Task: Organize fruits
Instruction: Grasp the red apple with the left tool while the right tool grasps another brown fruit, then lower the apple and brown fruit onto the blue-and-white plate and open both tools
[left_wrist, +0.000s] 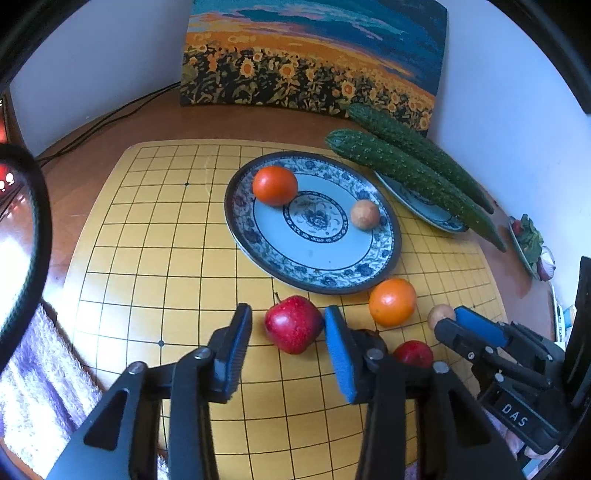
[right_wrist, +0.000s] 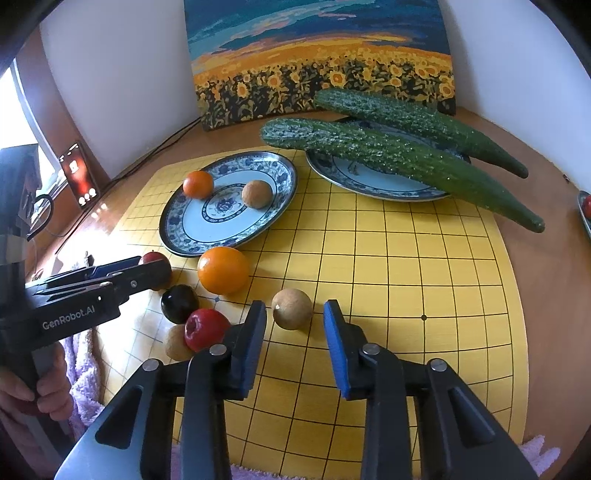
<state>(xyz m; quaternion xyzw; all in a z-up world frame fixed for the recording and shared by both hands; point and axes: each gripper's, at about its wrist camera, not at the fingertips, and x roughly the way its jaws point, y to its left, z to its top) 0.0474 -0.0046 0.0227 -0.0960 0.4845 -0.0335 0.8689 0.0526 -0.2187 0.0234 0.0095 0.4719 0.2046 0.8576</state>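
Observation:
A blue-patterned plate (left_wrist: 314, 266) (right_wrist: 192, 225) on the yellow grid board holds a small orange (left_wrist: 275, 185) (right_wrist: 198, 184) and a tan round fruit (left_wrist: 365, 214) (right_wrist: 257, 193). My left gripper (left_wrist: 288, 328) is open with a red apple (left_wrist: 293, 324) between its fingers, not touched. A larger orange (left_wrist: 392, 302) (right_wrist: 223, 270) lies in front of the plate. My right gripper (right_wrist: 295, 314) is open around a tan round fruit (right_wrist: 292, 308) (left_wrist: 440, 314). A small red fruit (right_wrist: 205, 328) (left_wrist: 413, 352), a dark fruit (right_wrist: 180, 303) and another tan fruit (right_wrist: 175, 343) lie by it.
Two long cucumbers (left_wrist: 410, 173) (right_wrist: 399, 151) rest on a second patterned plate (right_wrist: 369, 184) at the back right. A sunflower painting (left_wrist: 310, 59) leans on the wall. A phone (right_wrist: 79, 173) stands at the left. A third dish (left_wrist: 528, 240) sits at the far right.

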